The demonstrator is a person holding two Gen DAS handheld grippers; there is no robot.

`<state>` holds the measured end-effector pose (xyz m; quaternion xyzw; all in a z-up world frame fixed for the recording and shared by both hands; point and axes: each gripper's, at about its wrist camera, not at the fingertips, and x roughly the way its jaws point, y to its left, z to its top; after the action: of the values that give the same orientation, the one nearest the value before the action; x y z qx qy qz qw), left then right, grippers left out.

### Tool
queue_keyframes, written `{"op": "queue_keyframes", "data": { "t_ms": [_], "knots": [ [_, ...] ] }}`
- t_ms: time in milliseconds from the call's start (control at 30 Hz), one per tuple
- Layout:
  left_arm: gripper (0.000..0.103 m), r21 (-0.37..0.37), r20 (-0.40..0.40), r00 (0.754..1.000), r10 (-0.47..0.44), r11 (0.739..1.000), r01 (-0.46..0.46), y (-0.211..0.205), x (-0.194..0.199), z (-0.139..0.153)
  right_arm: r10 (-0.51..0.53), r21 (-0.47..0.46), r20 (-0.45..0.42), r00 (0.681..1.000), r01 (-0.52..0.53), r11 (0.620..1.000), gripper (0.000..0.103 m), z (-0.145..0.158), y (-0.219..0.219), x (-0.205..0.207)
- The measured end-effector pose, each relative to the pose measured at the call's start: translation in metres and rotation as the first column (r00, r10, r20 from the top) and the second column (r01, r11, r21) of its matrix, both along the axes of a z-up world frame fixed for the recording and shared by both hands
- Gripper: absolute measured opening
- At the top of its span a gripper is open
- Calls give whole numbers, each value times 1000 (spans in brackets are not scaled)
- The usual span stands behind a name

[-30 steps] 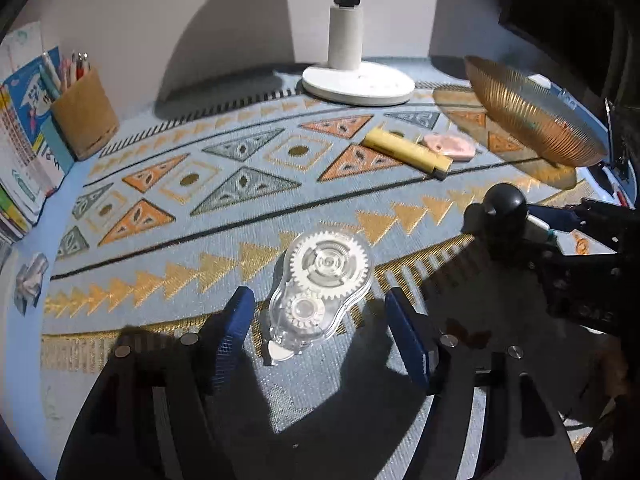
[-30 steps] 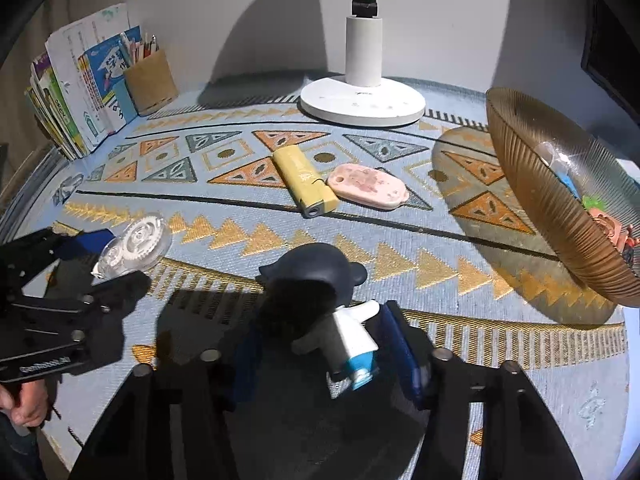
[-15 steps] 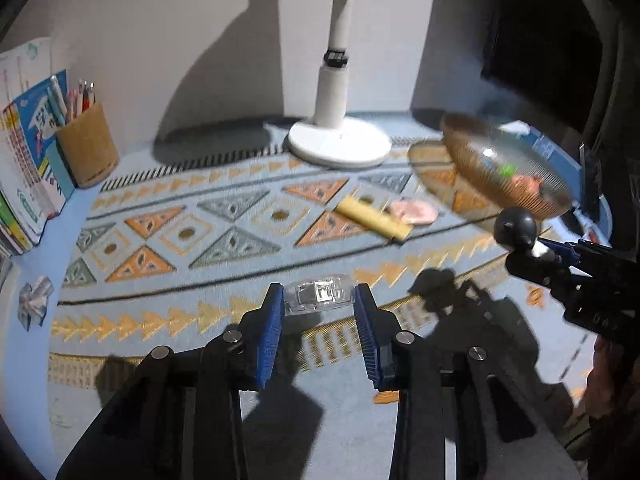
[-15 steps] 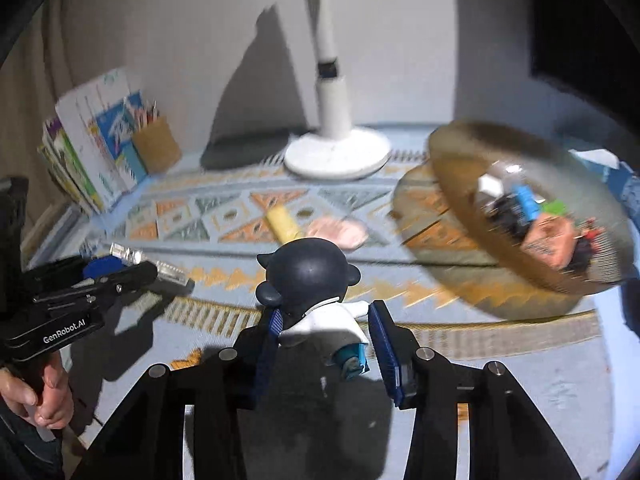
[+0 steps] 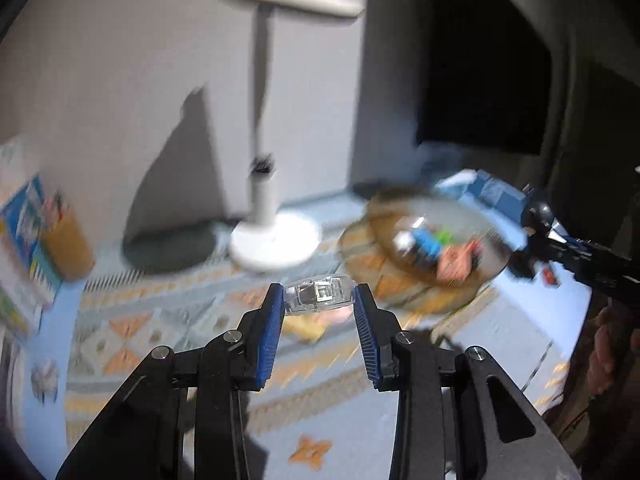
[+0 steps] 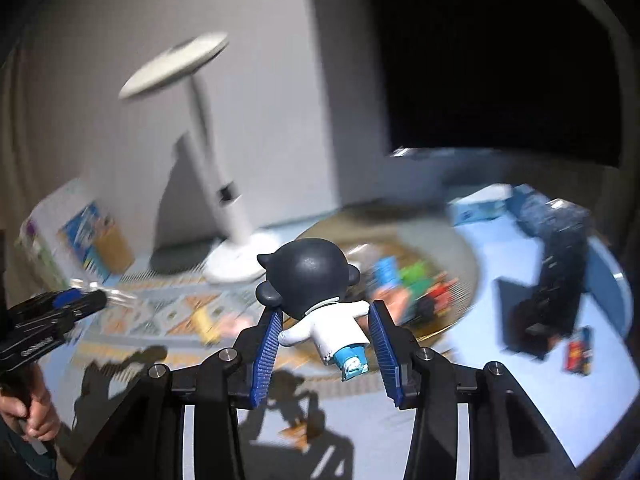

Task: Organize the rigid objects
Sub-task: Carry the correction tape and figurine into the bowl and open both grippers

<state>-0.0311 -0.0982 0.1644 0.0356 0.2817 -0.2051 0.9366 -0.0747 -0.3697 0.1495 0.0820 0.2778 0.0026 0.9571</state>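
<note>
L gripper (image 5: 319,300) clamped on clear tape case (image 5: 319,297), pads on both ends, held in air above patterned mat (image 5: 132,332). R gripper (image 6: 325,322) clamped on figurine (image 6: 320,300), dark head up, also off mat. Amber bowl (image 5: 424,280) w/ small items sits R of white lamp (image 5: 276,240); bg blurred.

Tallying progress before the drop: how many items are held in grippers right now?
2. The clear tape dispenser is pinched in the left gripper; the dark-headed figurine is clamped in the right gripper. Both are lifted off the mat, near the amber bowl.
</note>
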Motion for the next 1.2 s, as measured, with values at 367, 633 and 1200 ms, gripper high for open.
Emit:
{"op": "queue_keyframes", "data": {
  "t_ms": [367,633,1200],
  "knots": [
    [32,-53,-6,977,-213,976,213,-128,74,9,-234,43,-33,972,235,971,44,11,-91,40],
    [32,-95,-167,958,-235,971,221,-164,119,-62,-220,50,-111,969,226,973,44,-25,-98,72],
    [50,-71,-275,937,-215,977,203,-175,136,-93,-178,117,-194,965,203,972,57,-66,-103,99]
  ]
}}
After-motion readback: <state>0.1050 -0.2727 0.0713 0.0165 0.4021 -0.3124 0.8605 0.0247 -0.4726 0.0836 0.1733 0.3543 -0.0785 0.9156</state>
